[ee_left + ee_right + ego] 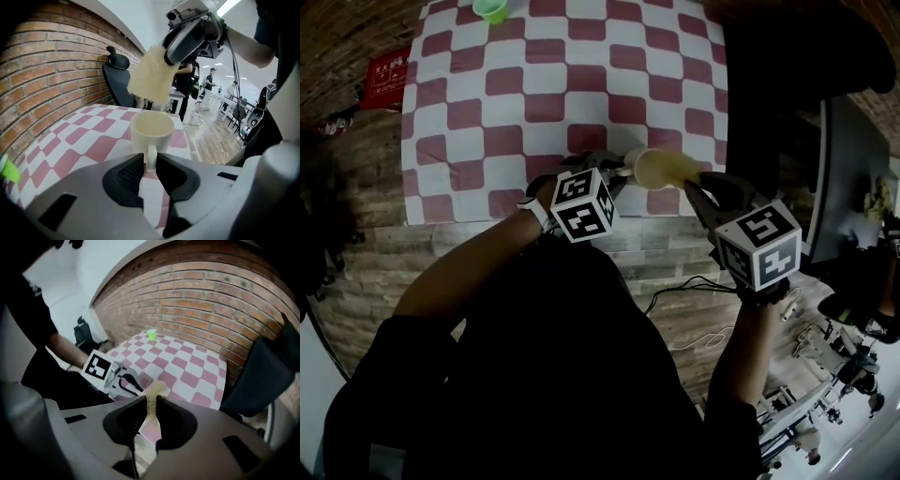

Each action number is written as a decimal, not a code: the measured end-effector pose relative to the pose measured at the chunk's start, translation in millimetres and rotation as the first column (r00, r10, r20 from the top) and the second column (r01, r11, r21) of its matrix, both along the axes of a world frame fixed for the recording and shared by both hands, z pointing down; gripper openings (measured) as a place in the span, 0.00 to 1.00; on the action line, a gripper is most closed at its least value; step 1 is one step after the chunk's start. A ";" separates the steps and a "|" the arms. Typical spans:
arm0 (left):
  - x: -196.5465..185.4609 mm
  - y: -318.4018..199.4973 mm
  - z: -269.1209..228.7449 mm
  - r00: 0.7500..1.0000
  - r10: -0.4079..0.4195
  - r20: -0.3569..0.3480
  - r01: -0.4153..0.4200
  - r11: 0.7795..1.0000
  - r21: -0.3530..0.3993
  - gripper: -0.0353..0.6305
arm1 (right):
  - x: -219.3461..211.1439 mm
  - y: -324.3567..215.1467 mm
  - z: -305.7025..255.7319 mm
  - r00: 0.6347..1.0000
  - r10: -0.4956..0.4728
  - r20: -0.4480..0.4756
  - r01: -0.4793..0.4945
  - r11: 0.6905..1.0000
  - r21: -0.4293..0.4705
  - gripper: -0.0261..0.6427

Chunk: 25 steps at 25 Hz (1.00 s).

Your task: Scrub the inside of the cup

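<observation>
A cream cup (152, 130) stands upright over the checked tablecloth (89, 140). Its handle sits between the jaws of my left gripper (150, 161), which is shut on it. In the head view the cup (645, 167) is at the cloth's near edge, just past the left gripper (614, 175). My right gripper (151, 411) is shut on a yellow sponge (153, 401). From the left gripper view the sponge (151, 75) hangs above and just behind the cup's mouth, outside it. From the head view the sponge (678, 170) lies between the cup and the right gripper (698, 185).
A small green cup (492, 9) stands at the far end of the cloth. A black office chair (117, 70) sits by the brick wall on the right side. Cables (694, 281) trail over the wooden floor below my hands. A red packet (386, 80) lies left of the table.
</observation>
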<state>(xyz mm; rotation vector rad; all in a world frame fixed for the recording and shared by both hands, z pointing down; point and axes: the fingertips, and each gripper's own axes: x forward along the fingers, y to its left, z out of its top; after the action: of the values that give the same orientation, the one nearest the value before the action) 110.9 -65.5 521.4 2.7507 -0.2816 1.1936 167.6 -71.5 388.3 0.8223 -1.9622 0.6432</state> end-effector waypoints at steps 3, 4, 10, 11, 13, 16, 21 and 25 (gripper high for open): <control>-1.7 0.5 0.0 1.000 0.008 0.009 -0.008 1.000 0.005 0.18 | -11.2 4.4 24.9 0.977 -0.163 -0.136 0.159 0.986 -0.044 0.15; -2.3 0.8 -0.4 1.000 0.012 0.012 -0.012 1.000 0.008 0.18 | -15.4 5.8 34.6 0.964 -0.206 -0.170 0.198 0.978 -0.060 0.14; -9.1 -2.2 -5.5 1.000 -0.005 0.004 0.005 1.000 0.012 0.18 | -26.4 3.0 94.2 0.851 -0.399 -0.343 0.371 0.917 -0.146 0.14; -9.7 -2.5 -6.3 1.000 -0.012 0.002 0.012 1.000 0.011 0.18 | -29.0 4.3 102.5 0.845 -0.417 -0.335 0.382 0.909 -0.168 0.14; -10.7 -2.0 -6.4 1.000 -0.021 -0.002 0.021 1.000 0.005 0.18 | -33.5 6.7 113.7 0.865 -0.414 -0.285 0.369 0.908 -0.200 0.14; -11.7 0.5 -4.3 1.000 -0.029 -0.004 0.029 1.000 -0.010 0.18 | -36.3 8.6 108.9 0.928 -0.331 -0.169 0.293 0.931 -0.217 0.14; -11.7 1.1 -3.0 0.999 -0.030 -0.011 0.030 0.999 -0.015 0.18 | -37.4 13.4 59.2 0.975 -0.222 0.025 0.222 0.955 -0.196 0.14; -9.2 -0.2 -2.4 1.000 -0.024 -0.011 0.024 1.000 -0.016 0.18 | -40.4 6.5 2.0 0.974 -0.142 0.176 0.161 0.982 -0.100 0.14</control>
<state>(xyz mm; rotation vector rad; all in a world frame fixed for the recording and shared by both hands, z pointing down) 101.7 -65.7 519.0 2.7315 -0.3021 1.1684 127.2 -65.0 390.3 0.5567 -2.0952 0.7455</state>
